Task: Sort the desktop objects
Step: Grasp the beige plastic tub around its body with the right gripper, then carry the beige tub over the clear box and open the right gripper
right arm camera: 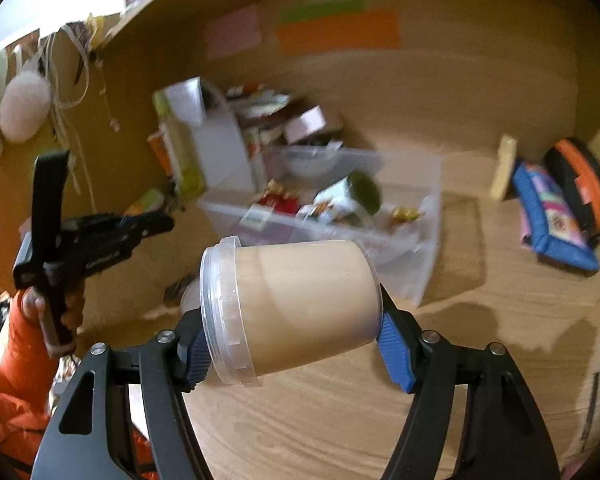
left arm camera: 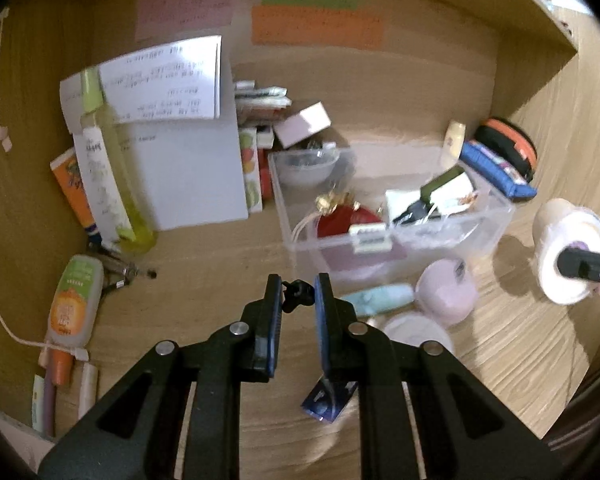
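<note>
Here, the right gripper [right arm camera: 292, 344] is clamping a clear-lidded tub of beige cream [right arm camera: 296, 304], lying on its side between the blue pads above the wooden desk [right arm camera: 340, 432]. The left gripper [left arm camera: 298, 300] is pinching a small black looped item [left arm camera: 296, 294], its jaws at their narrowest. Beyond both, a clear plastic bin [left arm camera: 496, 220] is holding assorted trinkets.

Wood-grain desk [left arm camera: 228, 264] in a wooden alcove; coloured notes [left arm camera: 316, 26] on its back wall

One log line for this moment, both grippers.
left gripper: shut on black cord | right gripper: shut on beige tub | clear bin: behind
</note>
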Available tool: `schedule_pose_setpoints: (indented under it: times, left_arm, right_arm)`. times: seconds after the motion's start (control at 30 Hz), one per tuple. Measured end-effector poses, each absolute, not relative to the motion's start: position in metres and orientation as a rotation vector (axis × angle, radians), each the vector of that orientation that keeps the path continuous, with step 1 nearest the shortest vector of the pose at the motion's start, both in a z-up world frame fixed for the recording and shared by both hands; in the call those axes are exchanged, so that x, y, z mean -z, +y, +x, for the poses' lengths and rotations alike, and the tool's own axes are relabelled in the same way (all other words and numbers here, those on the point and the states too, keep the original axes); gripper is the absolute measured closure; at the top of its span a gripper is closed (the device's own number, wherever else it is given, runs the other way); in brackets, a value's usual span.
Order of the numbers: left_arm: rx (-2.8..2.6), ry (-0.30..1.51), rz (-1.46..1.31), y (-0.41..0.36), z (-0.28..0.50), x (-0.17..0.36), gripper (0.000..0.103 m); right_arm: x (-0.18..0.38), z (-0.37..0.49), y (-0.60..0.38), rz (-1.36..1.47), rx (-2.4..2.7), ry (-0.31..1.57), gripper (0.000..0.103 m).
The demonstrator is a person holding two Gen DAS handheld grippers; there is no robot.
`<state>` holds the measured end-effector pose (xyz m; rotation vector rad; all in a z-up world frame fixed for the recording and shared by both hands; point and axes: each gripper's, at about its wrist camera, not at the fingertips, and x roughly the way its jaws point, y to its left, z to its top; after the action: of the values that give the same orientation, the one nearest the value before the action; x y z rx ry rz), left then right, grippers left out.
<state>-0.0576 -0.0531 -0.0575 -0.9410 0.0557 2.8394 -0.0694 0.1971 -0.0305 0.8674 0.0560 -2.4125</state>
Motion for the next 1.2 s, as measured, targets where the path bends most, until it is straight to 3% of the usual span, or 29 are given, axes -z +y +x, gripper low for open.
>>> schedule_pose_setpoints:
  times: [0.53, 1.2]
  left_arm:
    - [-2.821, -0.017, -0.796, -0.042, -0.076, 0.021, 0.088]
    - [-2.733, -0.055, -0.964, -0.029, -0.154, 0.046, 0.088]
  right_arm:
    - [-0.016, -0.119, 0.205, 0.727, 2.489, -0.032, 0.037]
    - [0.011, -0.198, 0.137, 0.894, 2.474, 0.001, 0.037]
